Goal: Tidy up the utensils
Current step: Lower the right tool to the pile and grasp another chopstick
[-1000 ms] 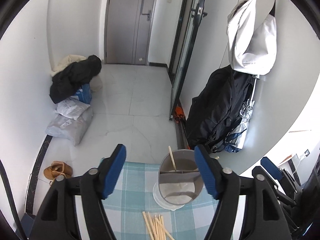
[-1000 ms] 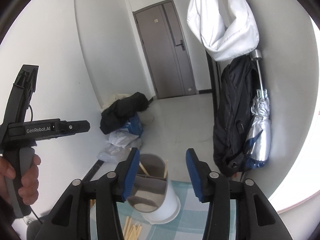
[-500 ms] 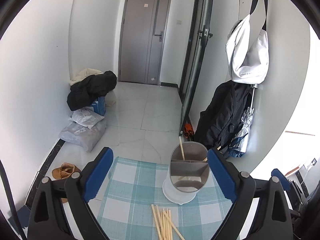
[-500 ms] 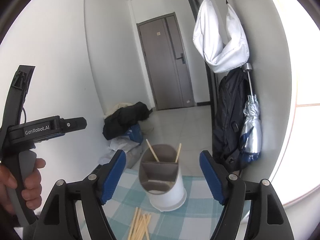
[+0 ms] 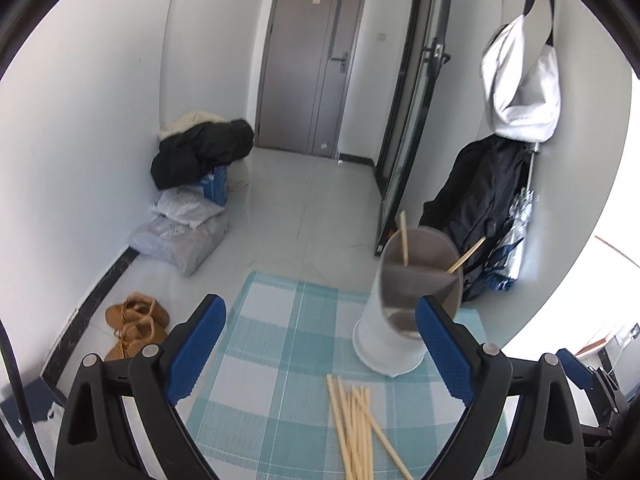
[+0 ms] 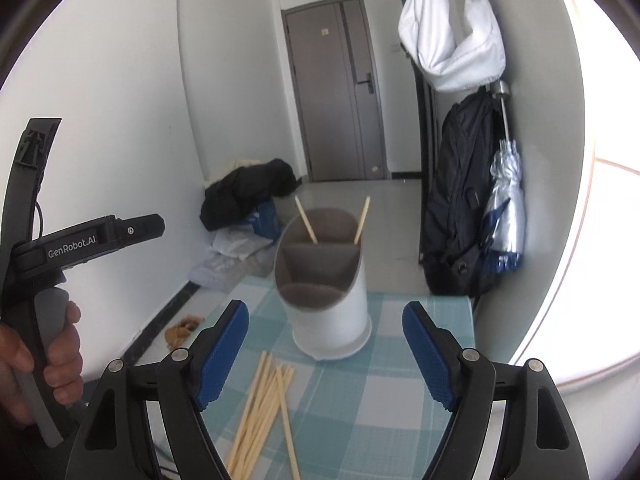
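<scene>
1. Currently, both tools are apart and empty. The left gripper (image 5: 316, 350) has its jaws spread wide over the checked cloth; the right gripper (image 6: 326, 350) likewise. Both sets of jaws have just been opening, with nothing clamped between them.

2. Nearest hazard: the loose chopsticks (image 6: 264, 408) lie in a fanned bundle at the lower centre of the right-wrist frame, some crossing others. A close on the overlapping section would likely lift several sticks at once or scissor one out sideways.

3. The sticks are thin and lie flat on the tablecloth (image 5: 272, 360). A shallow approach may pinch fabric with the stick and drag the cloth.

4. Dragged cloth would shift the holder (image 6: 326, 292), which stands on the same cloth just beyond the bundle, at frame centre.

5. The holder is tall and narrow-based, with two sticks (image 6: 306, 220) already leaning in its rear compartment. A wide-open jaw swinging past could knock it over.

6. Both grippers aim at the same small area; the left gripper's body fills the left edge of the right-wrist frame. Simultaneous reaches risk collision.
</scene>
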The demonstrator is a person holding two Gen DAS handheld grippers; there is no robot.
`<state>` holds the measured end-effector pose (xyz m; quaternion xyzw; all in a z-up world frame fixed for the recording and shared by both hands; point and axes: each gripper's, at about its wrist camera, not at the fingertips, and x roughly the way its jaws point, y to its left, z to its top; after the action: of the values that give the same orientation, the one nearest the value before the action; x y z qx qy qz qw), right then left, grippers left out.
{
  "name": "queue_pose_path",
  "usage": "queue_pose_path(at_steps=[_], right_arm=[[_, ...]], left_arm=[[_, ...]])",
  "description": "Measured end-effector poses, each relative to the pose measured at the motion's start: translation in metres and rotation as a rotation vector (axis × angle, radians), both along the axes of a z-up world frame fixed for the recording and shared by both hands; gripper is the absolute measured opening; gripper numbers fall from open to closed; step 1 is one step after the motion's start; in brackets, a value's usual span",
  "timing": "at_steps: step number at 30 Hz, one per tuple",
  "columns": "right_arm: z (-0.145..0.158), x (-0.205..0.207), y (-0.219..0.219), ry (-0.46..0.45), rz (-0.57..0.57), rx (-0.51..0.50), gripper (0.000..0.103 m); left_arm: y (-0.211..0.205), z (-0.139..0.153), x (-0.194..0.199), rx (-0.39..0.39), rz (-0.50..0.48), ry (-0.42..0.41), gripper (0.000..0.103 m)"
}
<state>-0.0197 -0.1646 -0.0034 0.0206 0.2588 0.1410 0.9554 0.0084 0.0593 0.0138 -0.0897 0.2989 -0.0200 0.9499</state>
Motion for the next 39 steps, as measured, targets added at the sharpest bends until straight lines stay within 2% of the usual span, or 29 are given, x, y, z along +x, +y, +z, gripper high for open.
queue_pose_path(at_steps=[6,9,11,18,22,27,30,33,39], right_arm=[[-0.031,0.014,0.015,0.131,0.061,-0.069,0.079],[-0.046,0.027,0.027,0.202,0.117,-0.099,0.079],[-0.058,0.036,0.039,0.236,0.163,-0.119,0.078],[-0.095,0.069,0.079,0.335,0.256,-0.221,0.07],[-0.113,0.084,0.094,0.376,0.278,-0.257,0.058],[-0.127,0.09,0.11,0.37,0.309,-0.332,0.058],[-0.136,0.097,0.116,0.388,0.311,-0.368,0.045],[-0.142,0.102,0.119,0.415,0.312,-0.362,0.038],[-0.14,0.103,0.121,0.426,0.345,-0.358,0.013]], left_arm=[[0.02,-0.037,0.011,-0.067,0.03,0.124,0.093],[0.032,-0.046,0.015,-0.061,0.081,0.182,0.093],[0.042,-0.049,0.021,-0.086,0.107,0.213,0.093],[0.066,-0.048,0.02,-0.102,0.18,0.222,0.093],[0.077,-0.053,0.026,-0.128,0.198,0.247,0.093],[0.084,-0.058,0.03,-0.112,0.232,0.257,0.093],[0.089,-0.062,0.032,-0.126,0.227,0.275,0.093],[0.094,-0.065,0.033,-0.118,0.236,0.285,0.093],[0.099,-0.068,0.037,-0.117,0.253,0.294,0.093]])
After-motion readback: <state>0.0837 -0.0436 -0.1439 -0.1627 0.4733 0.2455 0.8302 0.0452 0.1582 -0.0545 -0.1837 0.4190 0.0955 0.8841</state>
